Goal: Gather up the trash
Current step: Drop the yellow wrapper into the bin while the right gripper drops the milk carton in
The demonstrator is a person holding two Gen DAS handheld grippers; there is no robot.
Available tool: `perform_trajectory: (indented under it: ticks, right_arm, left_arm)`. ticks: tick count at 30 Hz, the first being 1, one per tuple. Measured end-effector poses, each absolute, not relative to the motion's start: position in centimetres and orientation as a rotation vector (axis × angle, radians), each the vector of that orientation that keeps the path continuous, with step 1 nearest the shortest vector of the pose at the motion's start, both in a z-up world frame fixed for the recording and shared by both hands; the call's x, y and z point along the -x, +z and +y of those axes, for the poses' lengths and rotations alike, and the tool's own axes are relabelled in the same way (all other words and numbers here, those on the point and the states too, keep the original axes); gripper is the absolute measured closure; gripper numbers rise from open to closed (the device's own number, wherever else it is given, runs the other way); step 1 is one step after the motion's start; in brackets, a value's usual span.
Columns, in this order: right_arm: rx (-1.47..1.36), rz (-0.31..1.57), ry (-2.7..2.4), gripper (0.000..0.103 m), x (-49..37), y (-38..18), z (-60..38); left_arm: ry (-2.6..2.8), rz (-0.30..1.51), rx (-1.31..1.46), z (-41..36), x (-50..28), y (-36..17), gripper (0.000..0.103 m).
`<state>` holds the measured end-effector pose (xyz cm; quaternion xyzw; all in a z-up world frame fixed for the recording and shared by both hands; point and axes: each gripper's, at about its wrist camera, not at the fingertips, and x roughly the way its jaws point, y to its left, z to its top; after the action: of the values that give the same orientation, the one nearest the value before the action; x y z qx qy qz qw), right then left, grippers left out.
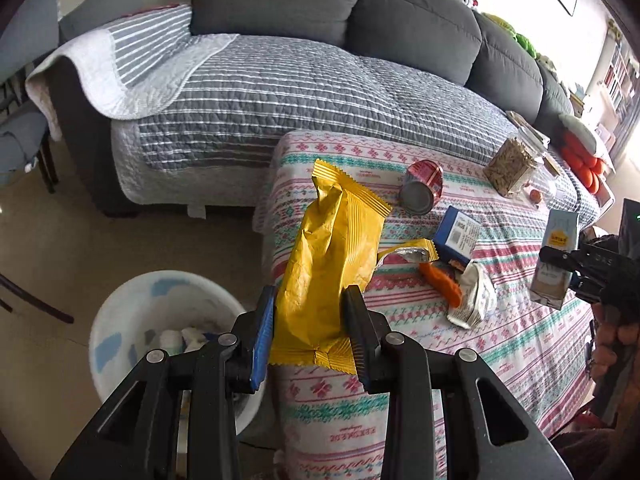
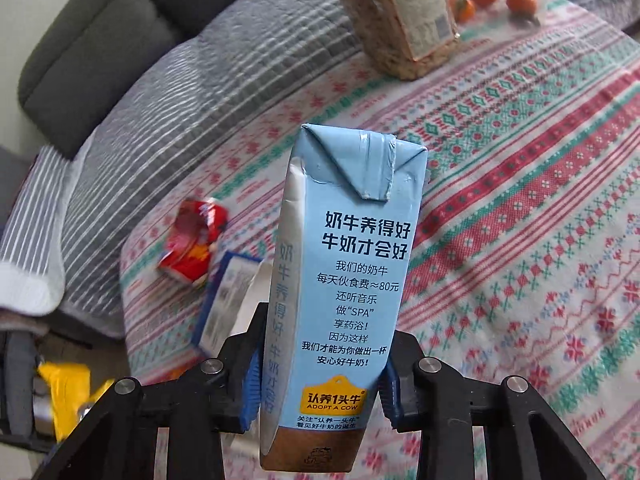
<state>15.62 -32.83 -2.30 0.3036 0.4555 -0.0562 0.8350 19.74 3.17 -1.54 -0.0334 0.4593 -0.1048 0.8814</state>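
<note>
Left gripper (image 1: 310, 320): jaws narrowed onto a crumpled yellow snack wrapper (image 1: 328, 268), pads pressing both its sides, the wrapper held upright above the near corner of the patterned tablecloth (image 1: 520, 340) and beside the white waste bin (image 1: 160, 320), which stands on the floor against the table and already contains scraps. Right gripper (image 2: 320, 392): jaws clamped on a pale blue milk carton (image 2: 344, 280), raised clear of the cloth, brown base nearest the camera, folded top pointing away. On the cloth: crushed red can (image 1: 424, 188) lying on its side; blue box (image 1: 456, 236); orange wrapper (image 1: 442, 284); crumpled white packet (image 1: 474, 296), touching the orange wrapper; clear jar of pale sticks (image 1: 510, 166); small oranges (image 2: 520, 0) in clear plastic. Behind the table: grey sofa (image 1: 400, 20) with striped quilt (image 1: 300, 92).
</note>
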Motion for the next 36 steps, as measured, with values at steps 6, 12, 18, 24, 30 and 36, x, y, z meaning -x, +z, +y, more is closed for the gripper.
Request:
perform_trajectory:
  ticks: [6, 12, 18, 24, 30, 36]
  right_arm:
    - [-0.568, 0.986, -0.034, 0.062, -14.7, -1.5, -29.5]
    - [-0.505, 1.004, 0.069, 0.062, -14.5, -1.2, -25.1]
    - [-0.431, 1.016, 0.155, 0.062, -15.0, -1.3, -20.3]
    - [-0.368, 1.038, 0.214, 0.062, -15.7, -2.2, -16.2]
    - [-0.33, 1.056, 0.275, 0.062, -16.4, -3.2, -12.5]
    - [-0.289, 1.068, 0.334, 0.062, -16.8, -4.1, -8.9]
  left_arm:
    - [-0.177, 0.975, 0.052, 5.6, -18.6, -1.9, 0.067]
    - [-0.131, 1.003, 0.03, 8.7, -17.8, -2.7, 0.067]
    - [-0.088, 1.033, 0.026, 11.8, -17.2, -3.8, 0.067]
    - [-0.051, 1.067, 0.037, 14.6, -17.1, -4.8, 0.066]
    - [0.029, 1.082, 0.063, 16.9, -17.0, -5.0, 0.037]
    - [0.115, 1.073, 0.048, 18.8, -16.2, -5.0, 0.014]
